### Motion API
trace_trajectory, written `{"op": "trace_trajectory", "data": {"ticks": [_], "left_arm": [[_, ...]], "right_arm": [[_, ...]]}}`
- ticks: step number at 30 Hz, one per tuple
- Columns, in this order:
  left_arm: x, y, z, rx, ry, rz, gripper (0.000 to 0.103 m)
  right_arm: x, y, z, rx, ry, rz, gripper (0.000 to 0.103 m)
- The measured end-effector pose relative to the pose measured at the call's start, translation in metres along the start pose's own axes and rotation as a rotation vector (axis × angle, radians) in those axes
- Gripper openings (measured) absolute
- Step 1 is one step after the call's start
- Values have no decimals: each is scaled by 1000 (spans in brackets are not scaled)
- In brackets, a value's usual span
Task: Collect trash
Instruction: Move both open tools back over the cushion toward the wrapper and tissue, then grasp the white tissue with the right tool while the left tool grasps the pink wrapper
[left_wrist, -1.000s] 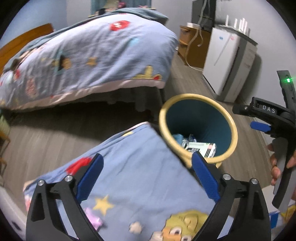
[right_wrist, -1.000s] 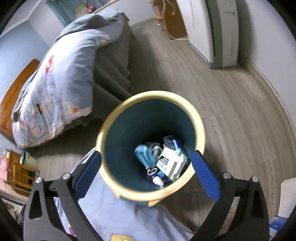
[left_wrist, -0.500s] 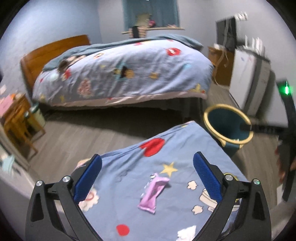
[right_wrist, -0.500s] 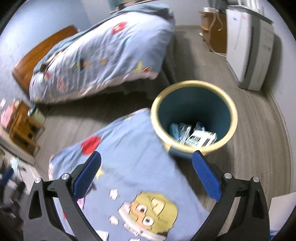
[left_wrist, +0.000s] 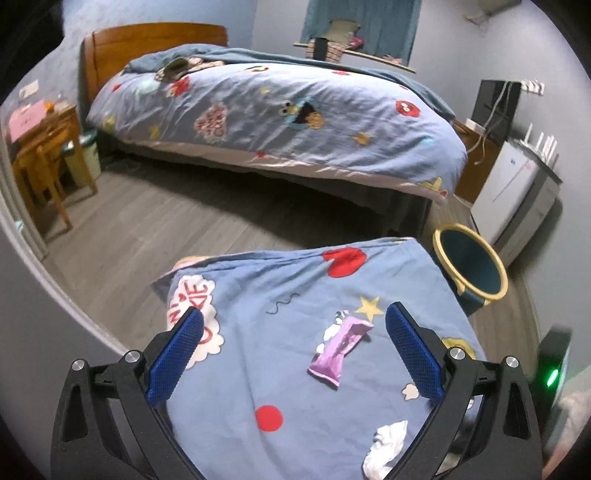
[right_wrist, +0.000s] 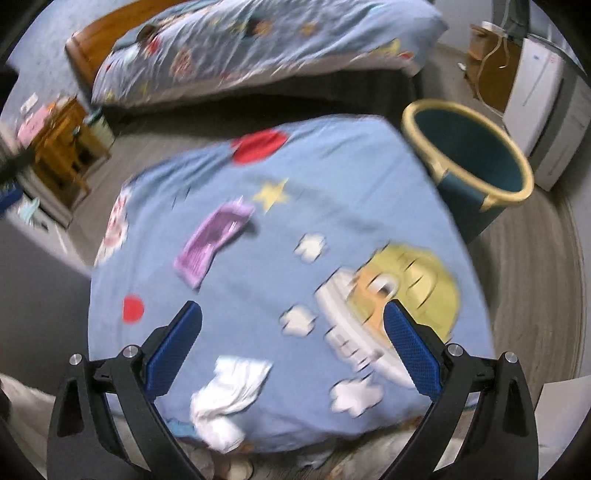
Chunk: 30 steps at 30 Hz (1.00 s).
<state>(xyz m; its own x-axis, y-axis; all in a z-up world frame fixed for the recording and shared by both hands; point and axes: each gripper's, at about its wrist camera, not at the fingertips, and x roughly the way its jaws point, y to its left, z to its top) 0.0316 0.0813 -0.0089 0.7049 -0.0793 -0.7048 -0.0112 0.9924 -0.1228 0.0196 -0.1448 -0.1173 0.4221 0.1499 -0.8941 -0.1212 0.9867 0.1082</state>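
You are standing in a bedroom in a home. A big bed (left_wrist: 280, 122) with a brown wooden headboard (left_wrist: 147, 40) is sitting by the wall, and a blue blanket with cartoon pictures is lying over it. A second blue cartoon cover (left_wrist: 295, 362) is spreading out just in front of you. A small wooden side table (left_wrist: 40, 147) is standing near the head of the bed. Grey wood floor (left_wrist: 147, 229) is running between them. A window with a blue curtain (left_wrist: 362, 22) is showing behind the bed.

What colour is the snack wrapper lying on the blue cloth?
Purple with a silvery torn end; the wrapper shows best in the left wrist view.
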Motion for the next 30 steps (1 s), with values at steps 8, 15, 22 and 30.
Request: {"op": "trace_trajectory", "data": {"ticks": [8, 15, 22, 30], "left_arm": [[3, 0, -6, 31, 17, 11, 98], [10, -5, -8, 65, 37, 16, 98], [21, -10, -7, 70, 62, 22, 98], [50, -22, -11, 138, 110, 59, 98]], "right_arm": [[44, 29, -44, -43, 158, 2, 69], [51, 37, -46, -104, 183, 6, 12], [28, 25, -17, -88, 93, 21, 10], [-6, 7, 43, -93, -24, 30, 10]]}}
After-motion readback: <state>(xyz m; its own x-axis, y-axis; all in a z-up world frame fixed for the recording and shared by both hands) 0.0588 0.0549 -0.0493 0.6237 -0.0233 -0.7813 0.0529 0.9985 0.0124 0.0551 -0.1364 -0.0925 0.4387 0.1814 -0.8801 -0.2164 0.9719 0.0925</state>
